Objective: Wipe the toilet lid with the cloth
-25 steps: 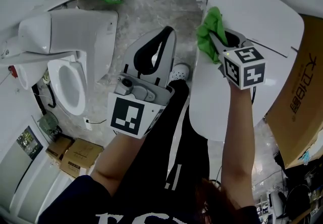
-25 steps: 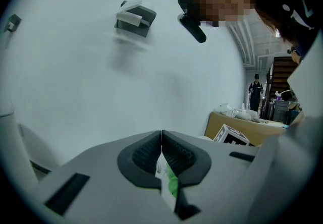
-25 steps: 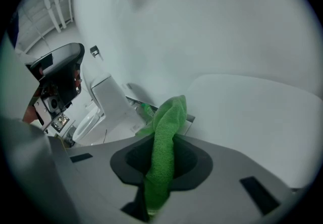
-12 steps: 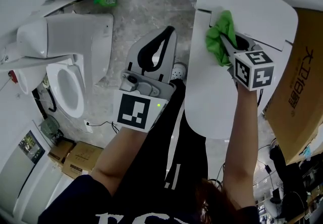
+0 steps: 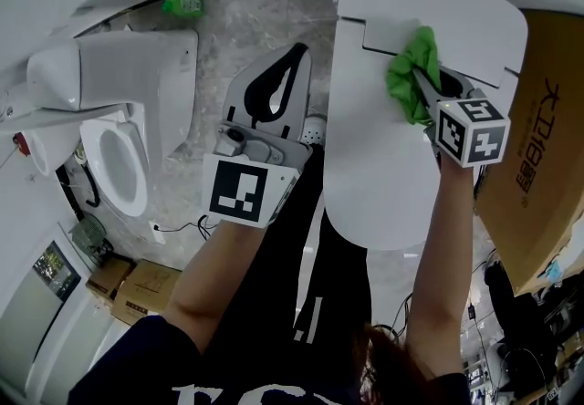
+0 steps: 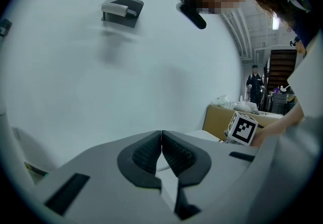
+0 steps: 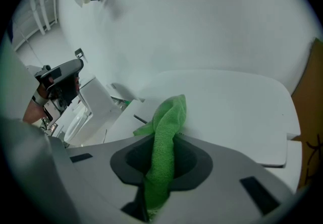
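The white toilet lid [image 5: 383,166] fills the right half of the head view. A green cloth [image 5: 408,82] is pressed on it near its far, hinged end. My right gripper [image 5: 420,79] is shut on the cloth, its marker cube just behind. In the right gripper view the green cloth [image 7: 165,137] runs up between the closed jaws of the right gripper [image 7: 160,165] and touches the lid [image 7: 237,112]. My left gripper [image 5: 297,57] hangs over the floor left of the lid; in its own view the left gripper [image 6: 161,151] is shut with nothing in it.
A second white toilet [image 5: 119,134] stands at the left. A large cardboard box [image 5: 543,157] lies right of the lid, smaller cardboard boxes [image 5: 137,289] at the lower left. A green object [image 5: 182,4] lies on the marbled floor. A person [image 6: 254,84] stands far off.
My right gripper has slid the cloth to the right across the lid, away from its left edge. The left gripper has hardly moved.
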A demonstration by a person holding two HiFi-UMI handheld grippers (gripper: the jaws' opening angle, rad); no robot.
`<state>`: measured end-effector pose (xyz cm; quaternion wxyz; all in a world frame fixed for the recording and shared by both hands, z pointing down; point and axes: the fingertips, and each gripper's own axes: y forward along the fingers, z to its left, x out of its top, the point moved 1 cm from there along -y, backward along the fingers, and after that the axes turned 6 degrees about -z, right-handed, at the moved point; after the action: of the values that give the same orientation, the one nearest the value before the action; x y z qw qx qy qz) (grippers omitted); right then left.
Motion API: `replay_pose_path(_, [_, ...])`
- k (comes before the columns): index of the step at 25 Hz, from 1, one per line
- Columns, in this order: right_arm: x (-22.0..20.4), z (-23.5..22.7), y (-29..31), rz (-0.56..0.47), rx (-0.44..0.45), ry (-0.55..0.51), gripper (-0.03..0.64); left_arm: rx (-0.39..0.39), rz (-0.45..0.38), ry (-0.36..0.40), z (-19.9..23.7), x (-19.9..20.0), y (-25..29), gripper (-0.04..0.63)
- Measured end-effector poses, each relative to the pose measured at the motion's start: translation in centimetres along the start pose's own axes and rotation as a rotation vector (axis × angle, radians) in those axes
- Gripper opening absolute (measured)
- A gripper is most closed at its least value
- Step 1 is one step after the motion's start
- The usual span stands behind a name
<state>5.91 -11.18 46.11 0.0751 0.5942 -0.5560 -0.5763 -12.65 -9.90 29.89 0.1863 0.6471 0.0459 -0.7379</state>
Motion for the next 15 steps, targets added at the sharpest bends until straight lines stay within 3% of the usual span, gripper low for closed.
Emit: replay_pose_path(15, [-2.1,-6.2,-4.0,0.042,-0.095,-0.007,0.084,-0.023,-0.001,0.001,-1.6,-0.3,1.0,0.021])
